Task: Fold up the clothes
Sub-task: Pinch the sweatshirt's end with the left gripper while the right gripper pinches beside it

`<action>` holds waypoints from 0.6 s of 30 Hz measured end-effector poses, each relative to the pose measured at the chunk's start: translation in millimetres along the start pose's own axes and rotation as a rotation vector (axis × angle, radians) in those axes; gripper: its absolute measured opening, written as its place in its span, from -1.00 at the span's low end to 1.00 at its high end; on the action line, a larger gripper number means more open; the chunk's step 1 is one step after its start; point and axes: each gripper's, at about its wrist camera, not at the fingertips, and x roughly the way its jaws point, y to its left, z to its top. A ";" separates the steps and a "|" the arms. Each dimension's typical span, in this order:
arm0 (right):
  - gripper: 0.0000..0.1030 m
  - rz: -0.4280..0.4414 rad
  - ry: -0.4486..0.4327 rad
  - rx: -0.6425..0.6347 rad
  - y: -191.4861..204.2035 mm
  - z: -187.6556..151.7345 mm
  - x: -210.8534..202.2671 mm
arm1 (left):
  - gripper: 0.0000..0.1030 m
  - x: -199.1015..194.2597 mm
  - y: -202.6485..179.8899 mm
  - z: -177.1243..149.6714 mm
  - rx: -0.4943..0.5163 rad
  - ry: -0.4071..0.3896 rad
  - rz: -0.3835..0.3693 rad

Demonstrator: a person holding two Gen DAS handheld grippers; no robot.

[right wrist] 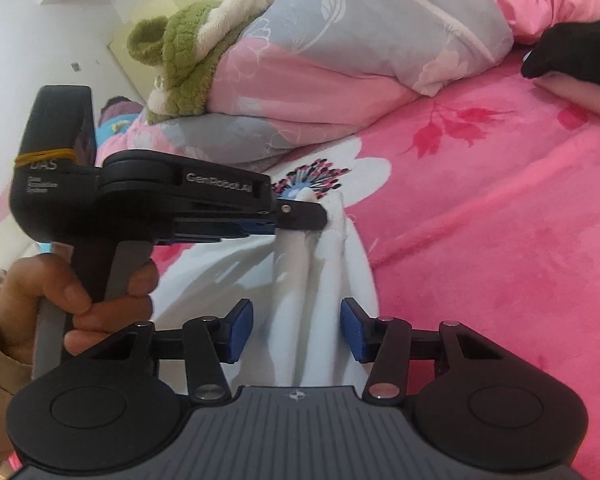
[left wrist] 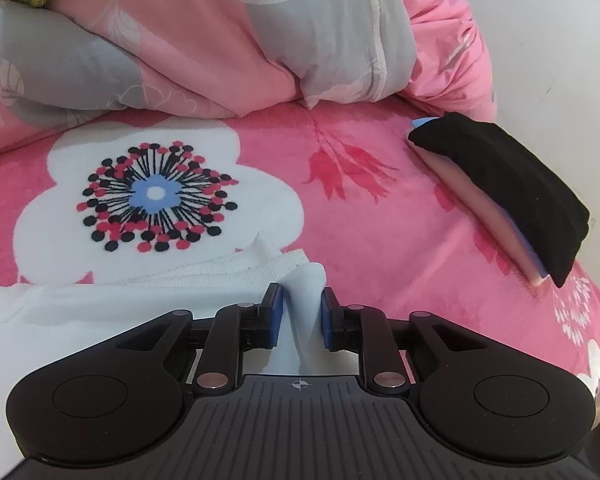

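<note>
At the far left of the right wrist view a hand (right wrist: 80, 292) wraps the grey handle of the left gripper (right wrist: 300, 210), which reaches across toward the middle of the bed (right wrist: 500, 220). Its pads are pinching a bunched fold of the white garment (right wrist: 324, 300), seen close up in the left wrist view, where the cloth is squeezed into a narrow ridge between the blue pads near the ribbed hem. That pinch probably serves to anchor one corner so the fabric can be pulled taut or lifted for a fold.

Moving rightward, the white garment lies on the pink flowered bed cover, gathered into long pleats. Its long axis runs from the right gripper (right wrist: 298, 332) away toward the left gripper's pinch, so the piece points roughly up the bed toward the rolled quilt (right wrist: 340, 80) (the green plush toy (right wrist: 180, 52) sits on top of that quilt).

The right gripper stands spread, its pads on either side of the near pleats without pressing them; I judge it is placed to take the opposite end.

Farther right, well apart from the garment, a stack with a black folded piece (left wrist: 512, 192) on top rests beside the wall, likely finished work.
</note>
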 end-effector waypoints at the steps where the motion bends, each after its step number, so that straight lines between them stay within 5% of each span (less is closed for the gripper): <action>1: -0.07 0.003 -0.006 -0.003 1.3 -0.7 -0.6 | -0.59 0.1 -0.5 0.9 -0.002 0.006 0.000; 6: -0.11 0.014 -0.034 -0.034 11.1 -1.2 -4.7 | -0.26 2.1 -9.2 4.0 0.028 0.037 0.006; 11: -0.10 -0.008 -0.044 -0.127 28.9 -1.1 -4.7 | -0.20 4.6 -24.2 0.5 0.119 0.038 0.067; 14: -0.10 -0.027 -0.051 -0.208 43.5 -3.9 -5.5 | -0.29 4.0 -28.2 -3.6 0.172 0.022 0.093; 18: -0.10 -0.047 -0.057 -0.254 51.0 -7.9 -6.9 | -0.70 0.0 -20.5 -7.3 0.161 -0.002 0.085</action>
